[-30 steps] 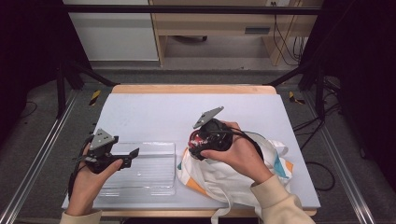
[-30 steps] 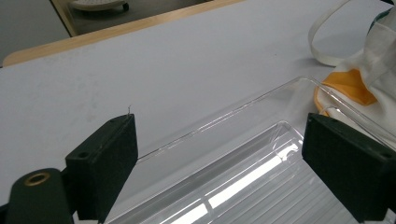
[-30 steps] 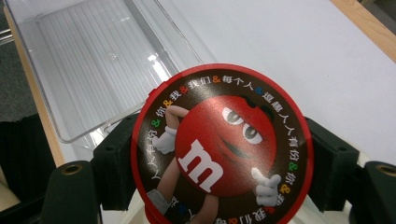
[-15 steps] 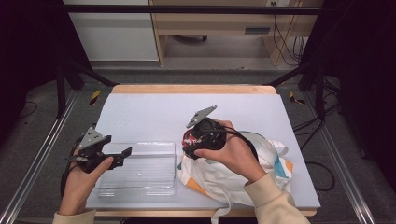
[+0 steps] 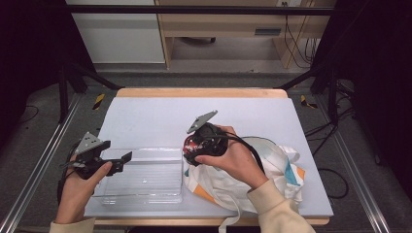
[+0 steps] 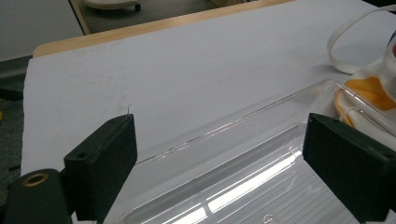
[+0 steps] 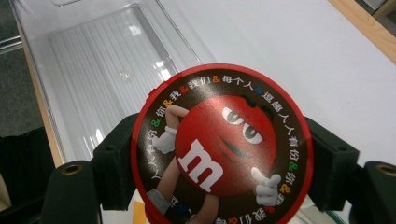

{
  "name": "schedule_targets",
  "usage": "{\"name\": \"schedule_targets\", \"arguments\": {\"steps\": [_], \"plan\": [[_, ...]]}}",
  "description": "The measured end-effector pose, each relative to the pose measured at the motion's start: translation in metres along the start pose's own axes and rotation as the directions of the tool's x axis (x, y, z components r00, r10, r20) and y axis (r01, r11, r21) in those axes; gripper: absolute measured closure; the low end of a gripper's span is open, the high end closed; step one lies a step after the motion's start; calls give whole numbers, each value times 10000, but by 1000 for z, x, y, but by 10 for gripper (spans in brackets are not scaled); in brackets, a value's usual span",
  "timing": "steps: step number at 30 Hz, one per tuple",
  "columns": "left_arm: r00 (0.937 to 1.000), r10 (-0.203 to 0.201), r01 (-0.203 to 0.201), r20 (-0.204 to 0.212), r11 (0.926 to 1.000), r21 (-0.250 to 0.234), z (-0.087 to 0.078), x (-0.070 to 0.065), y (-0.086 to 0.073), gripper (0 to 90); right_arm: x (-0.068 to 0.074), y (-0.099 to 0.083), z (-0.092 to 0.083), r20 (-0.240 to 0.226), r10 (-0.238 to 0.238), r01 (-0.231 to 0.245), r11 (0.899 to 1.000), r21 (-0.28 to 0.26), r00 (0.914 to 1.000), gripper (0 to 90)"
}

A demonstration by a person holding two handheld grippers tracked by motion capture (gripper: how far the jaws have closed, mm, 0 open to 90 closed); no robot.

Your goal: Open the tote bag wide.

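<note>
A round red tin (image 7: 219,144) with a cartoon candy figure on its lid sits between my right gripper's (image 7: 224,161) jaws, which press on its rim from both sides. In the high view the right gripper (image 5: 193,149) holds the tin (image 5: 192,141) just above the right end of a clear plastic tray (image 5: 145,177). My left gripper (image 5: 121,163) hovers at the tray's left end with its jaws wide apart. Seen from the left gripper (image 6: 224,154), the tray's far wall (image 6: 261,121) runs across the gap, untouched by either jaw.
A white cloth bag (image 5: 279,170) with orange and teal patches and a long strap lies right of the tray, under my right forearm. The white table cover (image 5: 194,111) stretches to a wooden back edge (image 5: 199,92). Metal frame rails flank the table.
The left gripper has drawn back a little toward the tray's left end. The right gripper has shifted slightly left with the tin still in it.
</note>
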State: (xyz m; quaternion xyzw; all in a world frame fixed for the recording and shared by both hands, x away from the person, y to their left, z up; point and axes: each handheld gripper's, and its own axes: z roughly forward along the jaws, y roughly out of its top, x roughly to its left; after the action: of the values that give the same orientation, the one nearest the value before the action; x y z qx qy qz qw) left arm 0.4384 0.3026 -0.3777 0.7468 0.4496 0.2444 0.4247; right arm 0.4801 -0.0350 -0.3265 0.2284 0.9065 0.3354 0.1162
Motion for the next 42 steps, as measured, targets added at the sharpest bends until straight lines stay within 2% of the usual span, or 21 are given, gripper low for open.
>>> {"name": "schedule_targets", "arguments": {"steps": [6, 16, 24, 30, 37, 42], "plan": [[10000, -51, 51, -17, 10000, 42, 0, 3, 0, 101, 1, 4, 2, -36, 19, -19, 10000, -25, 10000, 257], [9999, -90, 90, -81, 10000, 14, -2, 6, 0, 101, 7, 13, 14, -152, -209, 210, 9997, 104, 9997, 257], [10000, -27, 28, -54, 9998, 182, 0, 8, -3, 101, 9, 18, 21, -122, -234, 235, 9997, 81, 9997, 257], [10000, -45, 45, -20, 10000, 24, -5, 7, -2, 101, 12, 19, 25, -19, -138, 138, 9998, 176, 9999, 257], [9996, -286, 286, -89, 9996, 18, -6, 16, -5, 101, 15, 24, 36, -106, -181, 183, 9995, 274, 9998, 257], [9994, -333, 333, -95, 9994, -46, -8, 18, -5, 102, 17, 25, 43, -212, -227, 235, 9990, 376, 9995, 257]]}}
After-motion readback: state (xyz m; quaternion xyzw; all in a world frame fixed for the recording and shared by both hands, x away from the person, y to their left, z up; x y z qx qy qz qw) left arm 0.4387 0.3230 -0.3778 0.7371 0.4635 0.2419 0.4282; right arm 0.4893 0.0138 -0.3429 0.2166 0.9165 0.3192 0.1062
